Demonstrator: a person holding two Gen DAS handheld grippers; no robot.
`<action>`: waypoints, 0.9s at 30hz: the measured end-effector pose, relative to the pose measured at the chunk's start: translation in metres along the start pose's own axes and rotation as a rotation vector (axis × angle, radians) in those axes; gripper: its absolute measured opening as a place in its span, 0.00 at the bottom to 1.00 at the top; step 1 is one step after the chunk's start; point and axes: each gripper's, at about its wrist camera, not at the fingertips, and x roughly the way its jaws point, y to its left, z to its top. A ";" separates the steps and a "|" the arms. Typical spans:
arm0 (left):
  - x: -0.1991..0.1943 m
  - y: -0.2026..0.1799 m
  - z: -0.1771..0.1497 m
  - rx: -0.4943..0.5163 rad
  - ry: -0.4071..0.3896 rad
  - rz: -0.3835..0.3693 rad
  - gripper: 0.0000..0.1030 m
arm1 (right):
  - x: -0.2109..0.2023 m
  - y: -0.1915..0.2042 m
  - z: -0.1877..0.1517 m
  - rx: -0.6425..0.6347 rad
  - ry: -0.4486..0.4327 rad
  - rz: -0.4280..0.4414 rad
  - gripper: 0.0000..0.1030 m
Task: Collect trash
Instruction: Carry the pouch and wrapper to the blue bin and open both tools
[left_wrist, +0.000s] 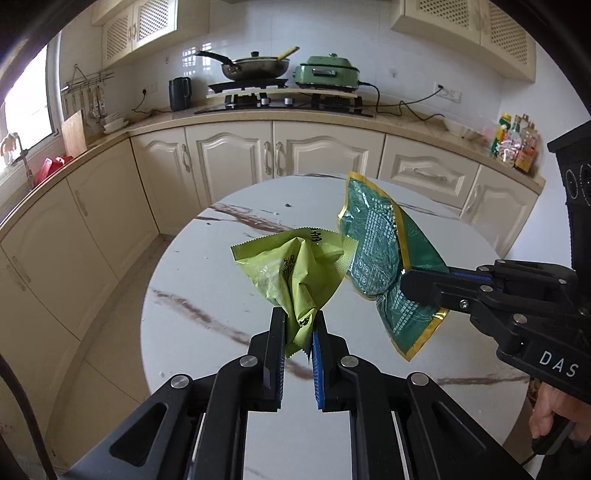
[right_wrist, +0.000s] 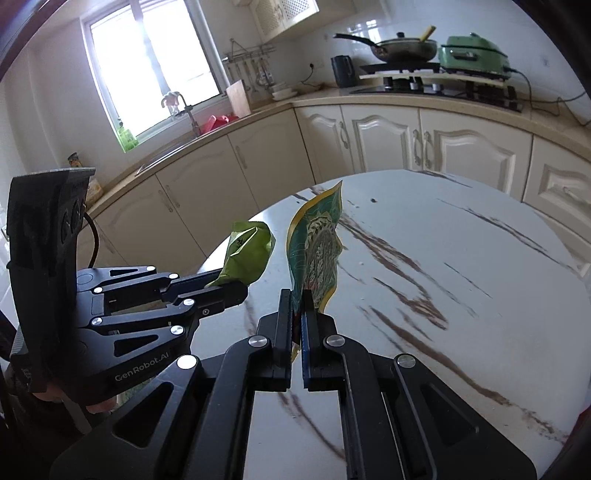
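Both hand-held grippers are clamped on trash: left hand-held gripper (left_wrist: 299, 325) pinches a light-green wrapper (left_wrist: 291, 266), right hand-held gripper (right_wrist: 296, 301) a dark-green packet (right_wrist: 316, 243) at two o'clock; both are lifted off the desk (left_wrist: 207, 280), no bin visible, so disposal remains.

Crumpled lime wrapper (left_wrist: 295, 273), dark-green packet (left_wrist: 384, 258), aloft

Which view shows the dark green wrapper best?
Left wrist view: the dark green wrapper faces the camera broadside, printed panel visible, pinched by the right tool. The right wrist view shows it nearly edge-on.

Wrappers: two, one light green wrapper (left_wrist: 295, 269) and one dark green wrapper (left_wrist: 384, 251). Grippers: two. Round table (left_wrist: 207, 280): one. Upper frame: one frying pan (left_wrist: 255, 66), one green cooker (left_wrist: 327, 72), one kettle (left_wrist: 180, 93).
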 end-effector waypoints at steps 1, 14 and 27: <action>-0.014 0.007 -0.008 -0.010 -0.010 0.010 0.08 | -0.003 0.012 0.001 -0.012 -0.005 0.009 0.04; -0.177 0.079 -0.131 -0.139 -0.085 0.223 0.09 | 0.021 0.193 -0.001 -0.191 0.009 0.197 0.04; -0.224 0.138 -0.232 -0.316 -0.011 0.310 0.09 | 0.127 0.309 -0.040 -0.277 0.182 0.328 0.05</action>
